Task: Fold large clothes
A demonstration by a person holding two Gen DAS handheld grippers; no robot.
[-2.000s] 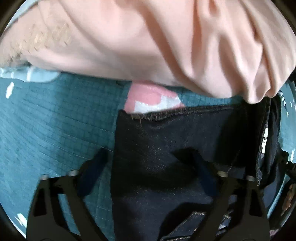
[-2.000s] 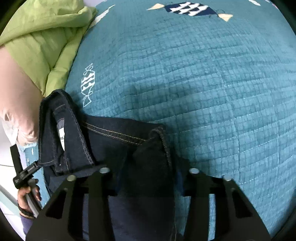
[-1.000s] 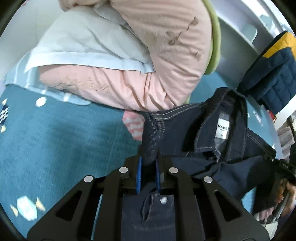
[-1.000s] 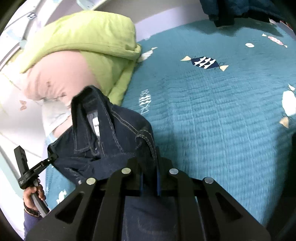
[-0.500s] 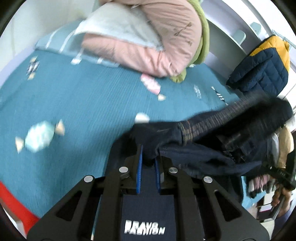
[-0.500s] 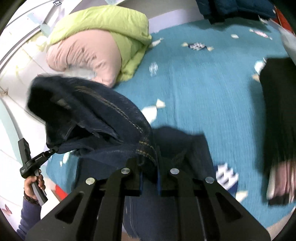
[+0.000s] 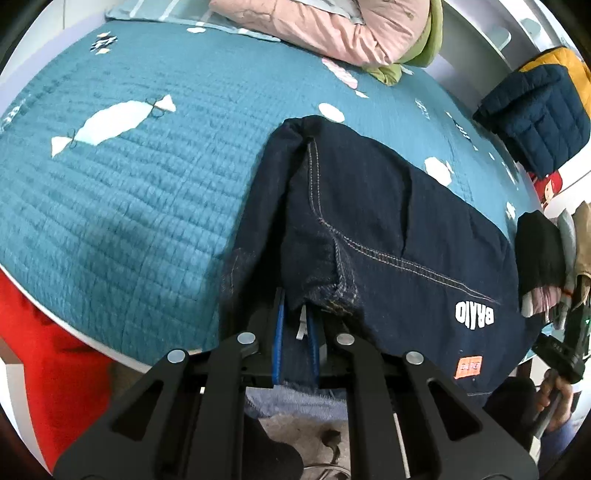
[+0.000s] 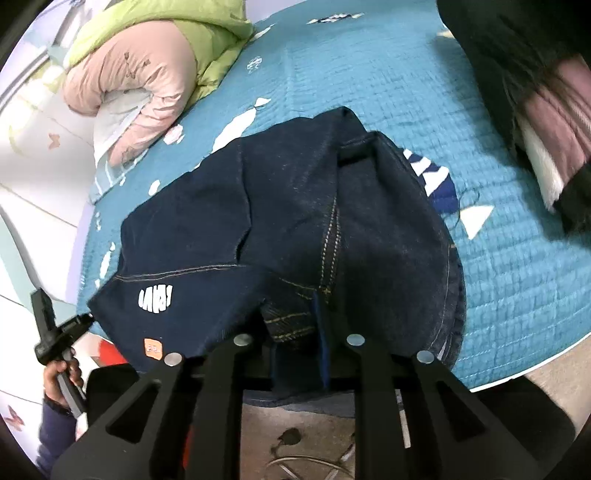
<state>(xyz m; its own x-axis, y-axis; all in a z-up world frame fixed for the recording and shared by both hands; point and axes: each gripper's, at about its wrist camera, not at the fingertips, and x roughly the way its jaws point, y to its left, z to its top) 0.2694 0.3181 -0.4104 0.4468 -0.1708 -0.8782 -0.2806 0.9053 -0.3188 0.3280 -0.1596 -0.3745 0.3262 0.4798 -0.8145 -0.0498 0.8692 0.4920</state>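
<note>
The left gripper [image 7: 295, 328] is pinched tight on a seamed corner of the dark denim garment [image 7: 388, 229], and the right gripper [image 8: 314, 332] is likewise clamped on the garment's [image 8: 295, 206] opposite near corner, blue pads pressed against the cloth. From both grippers the garment spreads forward and flat over the teal quilted bed [image 7: 129, 177], its near edge hanging past the bed's rim beneath the fingers, with white lettering and an orange patch lying between the two grippers. Far ahead of the left gripper sits a pink and green duvet [image 7: 351, 33], and forward-right of the right gripper lies a dark folded pile [image 8: 524, 81].
</note>
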